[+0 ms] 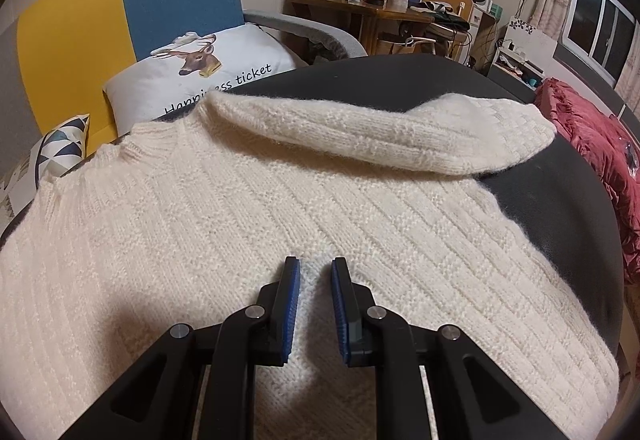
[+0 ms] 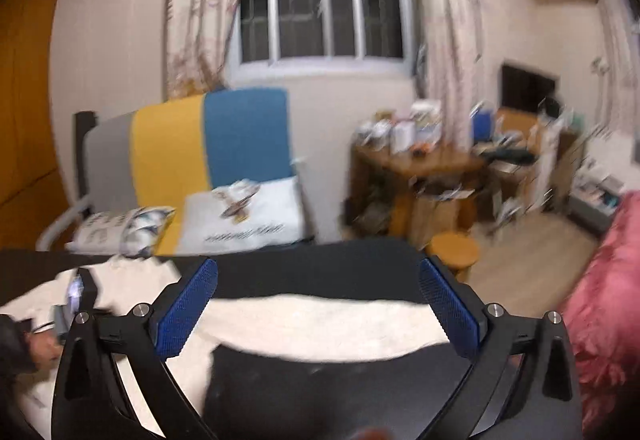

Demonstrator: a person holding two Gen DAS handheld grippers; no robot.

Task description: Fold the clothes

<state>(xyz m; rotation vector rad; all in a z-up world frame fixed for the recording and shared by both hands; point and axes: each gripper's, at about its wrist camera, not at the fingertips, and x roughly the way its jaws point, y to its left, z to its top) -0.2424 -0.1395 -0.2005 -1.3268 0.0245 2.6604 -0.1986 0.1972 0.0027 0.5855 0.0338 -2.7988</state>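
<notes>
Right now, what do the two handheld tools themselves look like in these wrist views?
Both look alike. The left tool has matte black plastic fingers on black linkage arms joined by round silver pivot pins, with ribbed blue pads lining the inner faces. The right tool shows the same black frame, silver pins and dimpled blue pads. No cables or markings are visible.

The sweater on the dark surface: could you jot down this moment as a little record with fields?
garment: cream knit sweater, spread flat on a dark surface
sleeve: one sleeve folded across the top
left gripper: fingers narrowly apart over the sweater's middle; whether they pinch knit is unclear
right gripper: fingers wide apart, nothing between them
nearby: deer cushion, red quilt
</notes>
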